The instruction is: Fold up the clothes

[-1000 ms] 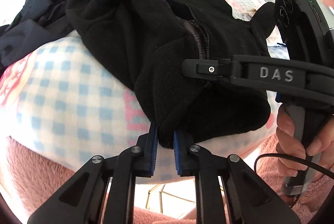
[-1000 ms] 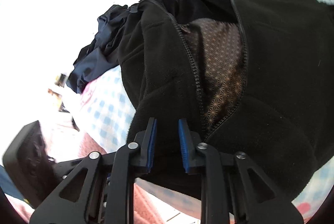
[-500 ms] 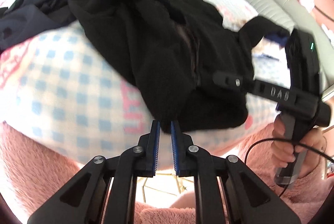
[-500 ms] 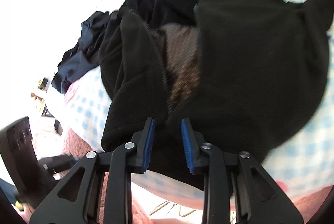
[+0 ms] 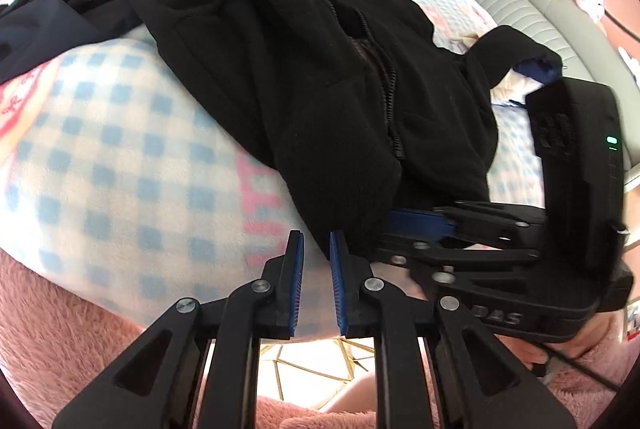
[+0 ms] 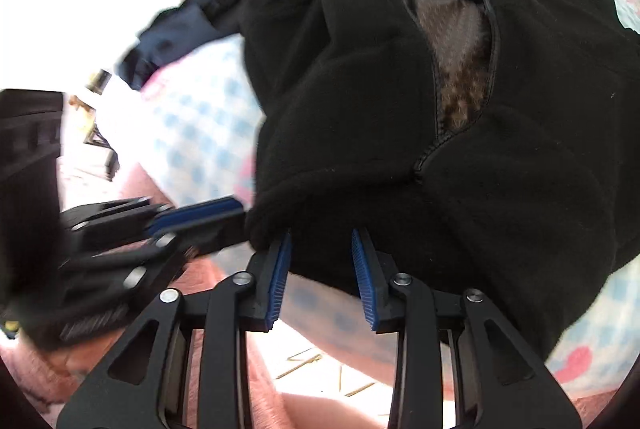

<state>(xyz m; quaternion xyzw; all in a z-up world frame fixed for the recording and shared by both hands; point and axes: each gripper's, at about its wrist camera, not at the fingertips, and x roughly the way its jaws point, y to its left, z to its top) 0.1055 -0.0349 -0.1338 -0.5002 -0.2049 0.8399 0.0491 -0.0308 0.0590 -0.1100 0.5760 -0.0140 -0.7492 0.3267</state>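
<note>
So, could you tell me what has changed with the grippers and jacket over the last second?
The right gripper has opened its fingers wider at the hem and swung down beside the left gripper, whose fingers no longer pinch the black fleece jacket. The jacket stays spread on the checked blanket, zip partly open.

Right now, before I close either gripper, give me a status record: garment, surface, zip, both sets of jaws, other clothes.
garment: black fleece jacket, crumpled, not yet folded
surface: blue-checked blanket
zip: partly open, patterned lining showing
left gripper: jaws narrowly apart at the jacket's hem, nothing between them
right gripper: jaws wide apart, hem at the tips, not clamped
other clothes: dark navy garment behind the jacket, touching it
</note>
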